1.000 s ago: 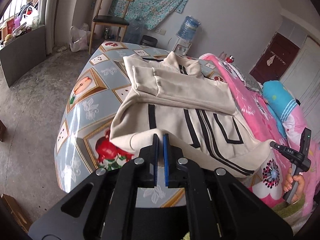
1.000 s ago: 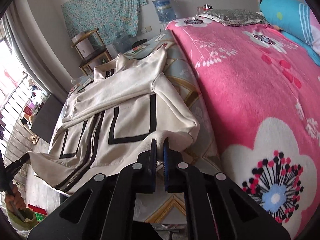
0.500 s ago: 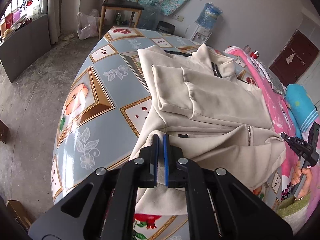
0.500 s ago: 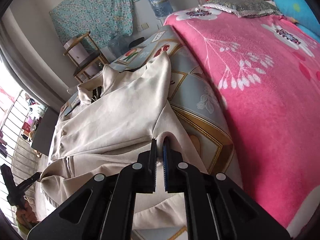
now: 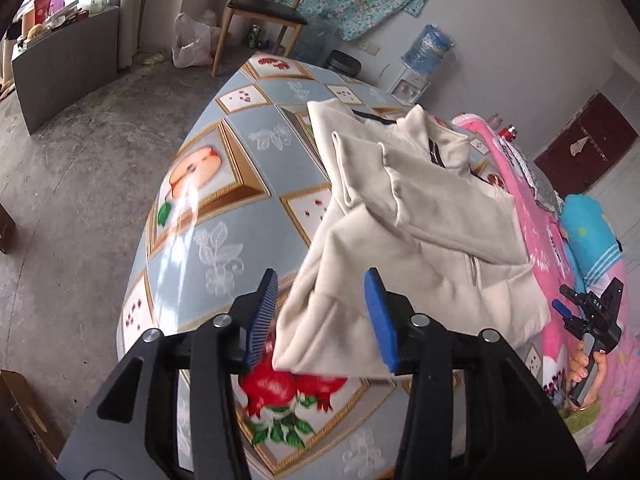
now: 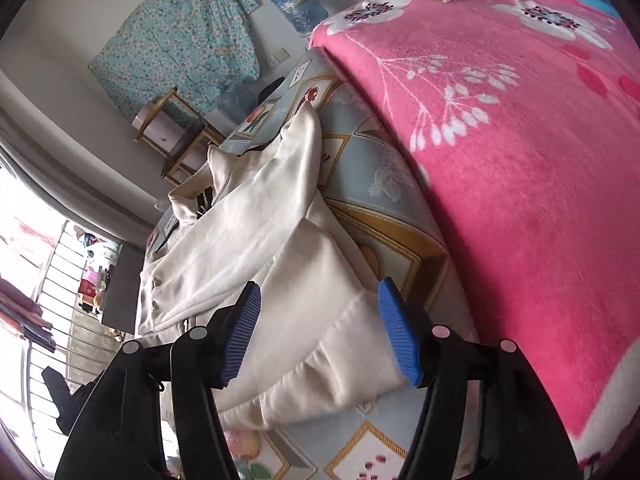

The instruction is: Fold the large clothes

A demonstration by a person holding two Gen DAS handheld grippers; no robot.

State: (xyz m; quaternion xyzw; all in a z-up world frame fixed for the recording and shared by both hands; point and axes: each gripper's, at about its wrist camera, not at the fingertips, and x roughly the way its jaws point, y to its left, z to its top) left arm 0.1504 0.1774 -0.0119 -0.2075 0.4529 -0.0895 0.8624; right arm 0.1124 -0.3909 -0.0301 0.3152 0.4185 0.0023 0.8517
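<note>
Left wrist: left gripper [image 5: 321, 314] angled down, jaws just spread, jacket [image 5: 420, 248] released; right gripper [image 6: 320, 330] likewise.

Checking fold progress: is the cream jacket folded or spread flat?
Folded: the cream jacket has its lower half doubled over the sleeves, hiding its striped front.

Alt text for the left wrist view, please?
The left gripper, just opened, frames the hem of a folded cream jacket lying on a patterned tablecloth. The right gripper shows at the far right.

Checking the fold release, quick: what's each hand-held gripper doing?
Left hand-held gripper: open, just released the jacket.
Right hand-held gripper: open, likewise.
</note>
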